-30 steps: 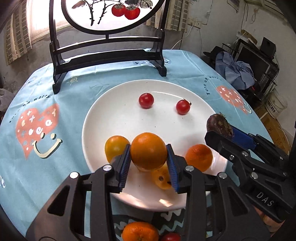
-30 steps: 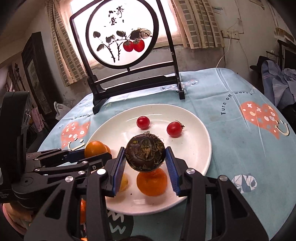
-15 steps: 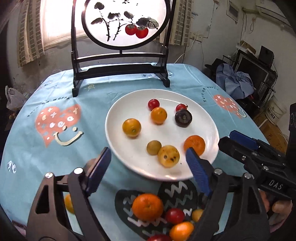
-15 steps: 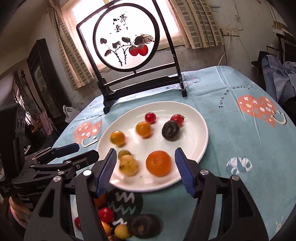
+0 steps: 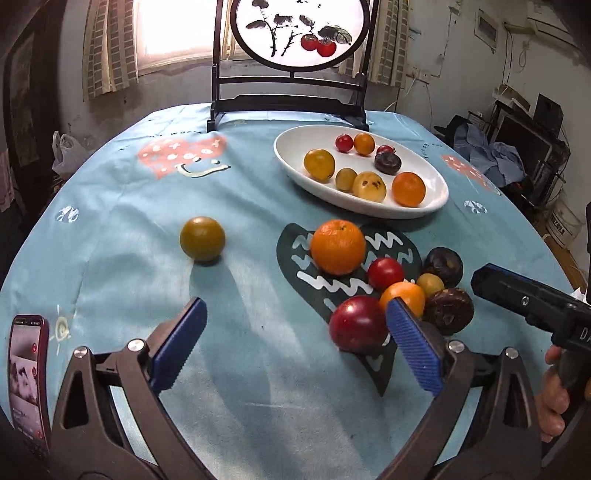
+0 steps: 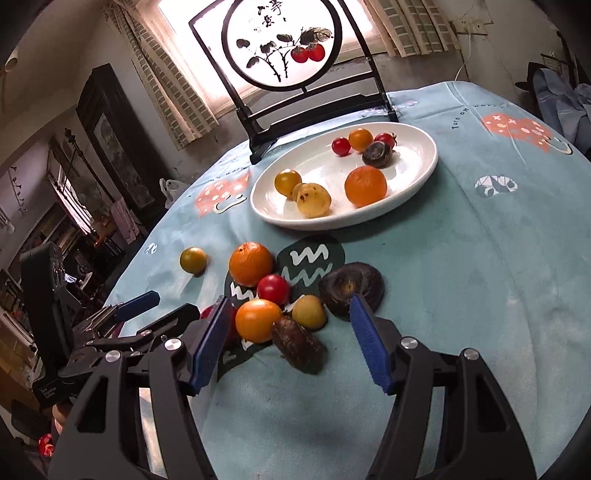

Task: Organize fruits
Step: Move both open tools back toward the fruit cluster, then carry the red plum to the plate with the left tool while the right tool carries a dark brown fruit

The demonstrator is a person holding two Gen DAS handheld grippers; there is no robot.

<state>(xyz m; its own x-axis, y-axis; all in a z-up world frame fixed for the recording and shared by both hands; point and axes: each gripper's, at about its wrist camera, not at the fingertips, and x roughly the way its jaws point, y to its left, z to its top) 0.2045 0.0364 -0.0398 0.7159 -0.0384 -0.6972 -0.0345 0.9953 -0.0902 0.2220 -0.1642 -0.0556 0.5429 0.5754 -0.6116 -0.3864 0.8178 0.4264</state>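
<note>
left tool (image 5: 295, 343): spread wide, jaws just opening, empty | right tool (image 6: 290, 343): spread, empty | fruit pile (image 6: 258, 295): tabletop, lower centre | plate (image 6: 424, 166): upper right

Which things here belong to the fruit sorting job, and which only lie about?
Belong to the job:
- white plate with fruits in it
- loose fruits on the cloth, such as the big orange and the lone yellow-green fruit

Just lying about:
- painted screen on its stand
- phone
- plastic bag
</note>
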